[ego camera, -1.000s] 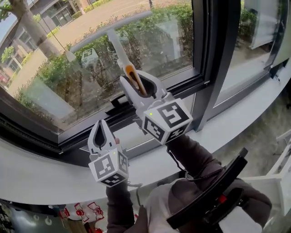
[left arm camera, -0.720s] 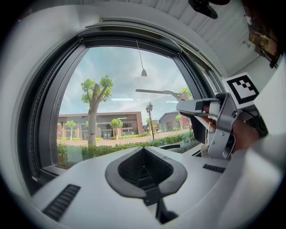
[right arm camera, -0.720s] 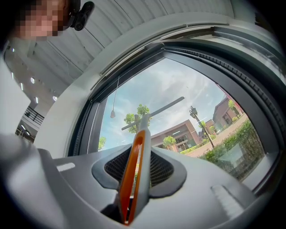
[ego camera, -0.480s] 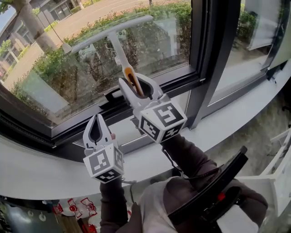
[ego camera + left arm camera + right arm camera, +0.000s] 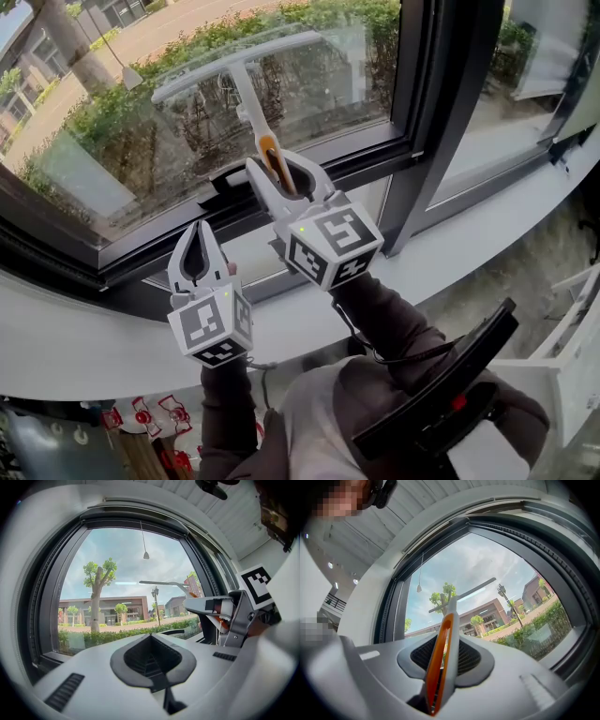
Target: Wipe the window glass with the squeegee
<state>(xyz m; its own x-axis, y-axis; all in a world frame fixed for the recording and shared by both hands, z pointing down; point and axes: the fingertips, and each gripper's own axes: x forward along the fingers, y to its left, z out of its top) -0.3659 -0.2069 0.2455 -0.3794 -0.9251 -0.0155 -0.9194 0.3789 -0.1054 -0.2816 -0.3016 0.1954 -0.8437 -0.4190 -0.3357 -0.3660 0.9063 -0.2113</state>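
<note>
One squeegee (image 5: 239, 70) on glass (image 5: 103, 150), right fingers (image 5: 263, 193) just tightening on it, left fingers (image 5: 178, 269) clenched, mullion (image 5: 455, 112) beside.

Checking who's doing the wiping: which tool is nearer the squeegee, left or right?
Right. The right tool grips the squeegee by its handle, jaws just closed further on it. The left tool, shut and empty, sits lower, to its left.

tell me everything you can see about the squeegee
The squeegee is T-shaped, pale grey plastic by the look: a long thin blade bar on top, a slim stem, a flat handle with an orange strip. It leans up toward the window glass, the bar slanted, left end lower in the head view, against or very near the pane. The right gripper holds the handle between its jaws, which have just been closing on it.
</note>
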